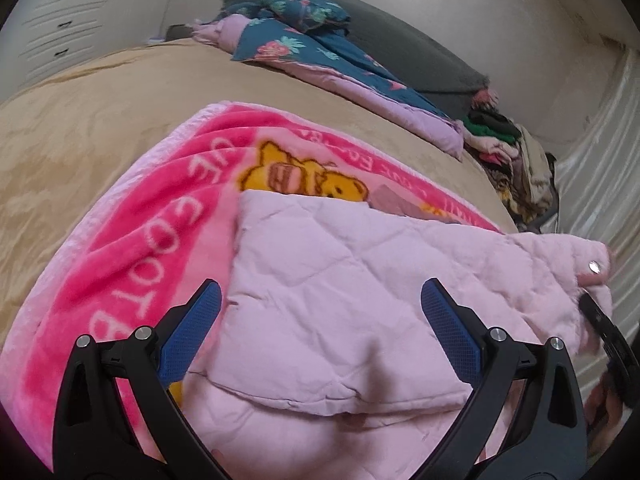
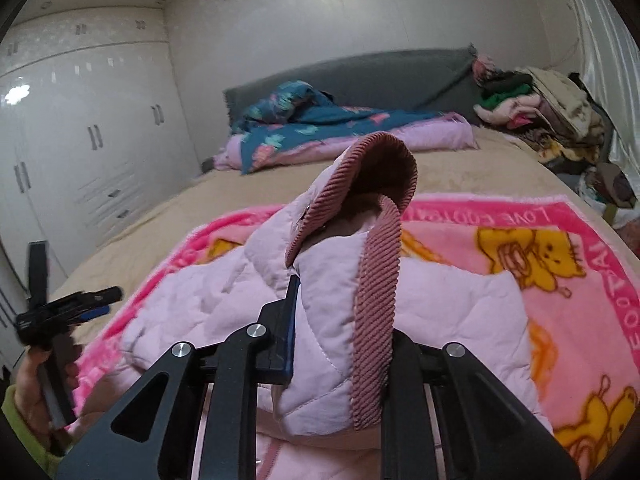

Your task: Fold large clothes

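A pale pink quilted jacket [image 1: 340,300] lies on a bright pink cartoon-bear blanket [image 1: 140,240] spread over the bed. My left gripper [image 1: 320,284] hovers open above the jacket's folded panel, its blue pads wide apart and holding nothing. At the right edge of that view my right gripper [image 1: 588,304] pinches the jacket's edge near a metal snap. In the right wrist view my right gripper [image 2: 344,320] is shut on the jacket [image 2: 200,300] at its ribbed dusty-pink collar [image 2: 376,280], which stands raised off the blanket [image 2: 560,320]. A hand [image 2: 36,380] holds the left gripper [image 2: 100,300] at the far left.
A teal floral quilt [image 2: 320,128] lies bunched near the grey headboard [image 2: 360,76]. A pile of mixed clothes [image 2: 540,112] sits at the bed's far right corner beside a pale curtain [image 1: 600,140]. White wardrobes [image 2: 80,140] line the left wall. A beige sheet [image 1: 100,120] surrounds the blanket.
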